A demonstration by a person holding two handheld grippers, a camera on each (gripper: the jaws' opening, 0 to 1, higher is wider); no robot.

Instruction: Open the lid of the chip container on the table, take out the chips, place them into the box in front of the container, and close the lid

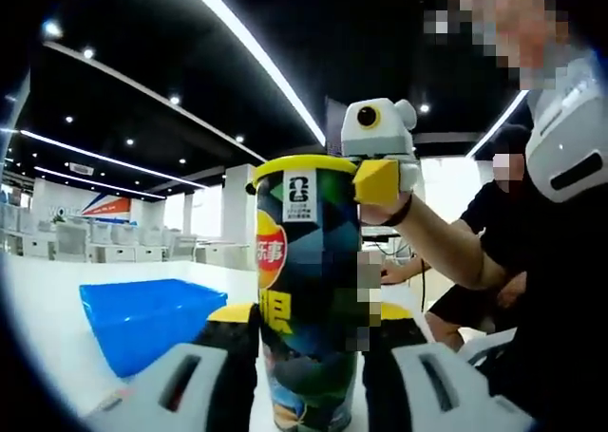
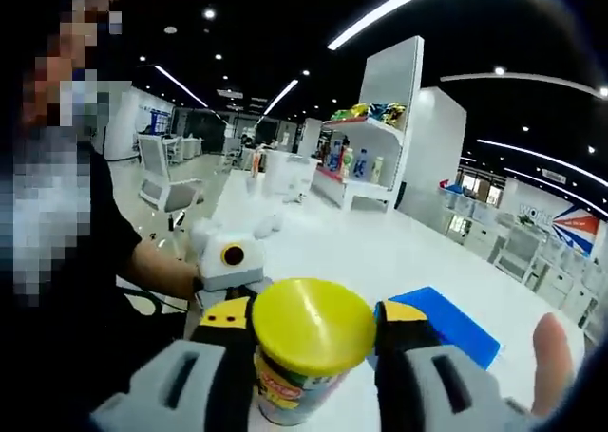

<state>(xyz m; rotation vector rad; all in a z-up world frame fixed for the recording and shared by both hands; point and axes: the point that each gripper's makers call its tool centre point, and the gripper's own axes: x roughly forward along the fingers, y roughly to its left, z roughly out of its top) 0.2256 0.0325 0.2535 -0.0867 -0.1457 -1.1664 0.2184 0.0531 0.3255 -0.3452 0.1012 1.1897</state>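
Glossy printed chip container (image 1: 309,299) – smooth yellow plastic lid (image 2: 312,324) – shiny blue plastic box (image 1: 142,318).

Left tongs (image 1: 309,332) clamp the can's body (image 1: 309,299) — right tongs (image 2: 312,342) grip its yellow lid (image 2: 312,326).

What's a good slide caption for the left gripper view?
Left gripper clamps the chip container while the right gripper grips its yellow lid.

1 chip container (image 1: 309,290), 1 yellow lid (image 2: 312,325), 1 blue box (image 1: 142,318).
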